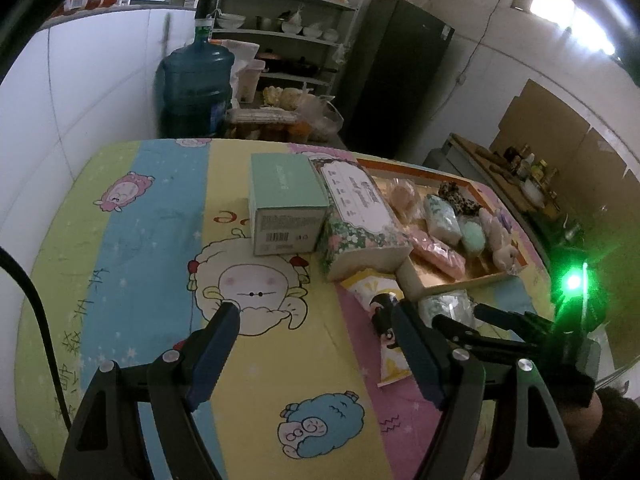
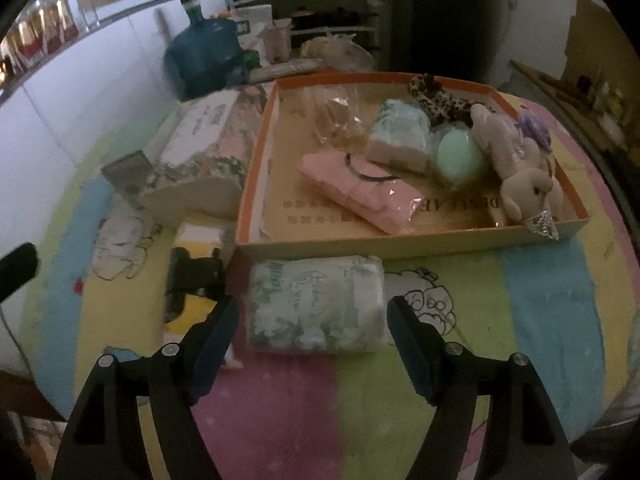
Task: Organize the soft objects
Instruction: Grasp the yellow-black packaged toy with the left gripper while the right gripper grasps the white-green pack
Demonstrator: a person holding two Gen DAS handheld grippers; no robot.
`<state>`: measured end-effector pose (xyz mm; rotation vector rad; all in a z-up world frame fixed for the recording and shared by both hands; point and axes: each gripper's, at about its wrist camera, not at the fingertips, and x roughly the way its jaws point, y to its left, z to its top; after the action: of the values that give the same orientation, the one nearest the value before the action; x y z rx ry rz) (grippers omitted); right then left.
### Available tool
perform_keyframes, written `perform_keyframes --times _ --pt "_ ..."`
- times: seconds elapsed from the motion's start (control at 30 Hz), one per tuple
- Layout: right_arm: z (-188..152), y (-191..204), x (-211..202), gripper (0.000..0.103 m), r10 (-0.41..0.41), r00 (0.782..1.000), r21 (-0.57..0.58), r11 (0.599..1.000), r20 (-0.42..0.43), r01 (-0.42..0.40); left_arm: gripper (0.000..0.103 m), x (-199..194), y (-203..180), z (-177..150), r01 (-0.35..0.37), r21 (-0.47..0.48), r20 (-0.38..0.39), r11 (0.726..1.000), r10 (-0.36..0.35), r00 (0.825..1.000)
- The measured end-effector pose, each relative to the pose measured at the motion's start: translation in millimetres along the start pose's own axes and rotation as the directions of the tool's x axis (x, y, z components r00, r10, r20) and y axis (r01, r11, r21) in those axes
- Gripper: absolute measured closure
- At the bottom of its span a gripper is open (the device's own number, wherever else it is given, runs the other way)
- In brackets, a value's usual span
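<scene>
A pale green soft tissue pack [image 2: 316, 304] lies on the cartoon tablecloth, just in front of the orange-rimmed tray [image 2: 400, 242]. My right gripper [image 2: 314, 308] is open, one fingertip either side of the pack's near end, pads not pressing. The tray holds a pink pack [image 2: 360, 196], another green pack [image 2: 396, 140], a mint round pack [image 2: 460, 156], a plush bunny [image 2: 516, 160] and a leopard scrunchie [image 2: 440, 100]. My left gripper [image 1: 312, 310] hangs open over the cloth, nothing between its fingers. A yellow-white cartoon pack [image 1: 380, 320] lies beside it.
A floral tissue box [image 1: 360, 220] and a green carton [image 1: 286, 204] stand left of the tray [image 1: 460, 280]. Beyond the table's far edge are a blue water jug [image 1: 196, 84], shelves [image 1: 288, 32] and a dark fridge [image 1: 392, 76].
</scene>
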<state>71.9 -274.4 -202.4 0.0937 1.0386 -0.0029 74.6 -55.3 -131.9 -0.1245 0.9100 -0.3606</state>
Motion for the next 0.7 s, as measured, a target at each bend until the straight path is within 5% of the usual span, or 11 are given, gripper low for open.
perform_keyframes --times 0.43,0.7 --pt "3.8 4.5 18.0 0.023 -0.030 0.999 -0.047 0.999 -0.029 0.028 0.025 15.5 -12.1 0.0 0.028 0.013 -0.038 1.000 -0.028 0.999" --pt "3.8 -6.0 9.4 0.038 -0.017 0.999 -0.015 1.000 -0.037 0.016 0.025 32.9 -30.1 -1.9 0.060 0.032 -0.076 0.998 -0.057 0.995"
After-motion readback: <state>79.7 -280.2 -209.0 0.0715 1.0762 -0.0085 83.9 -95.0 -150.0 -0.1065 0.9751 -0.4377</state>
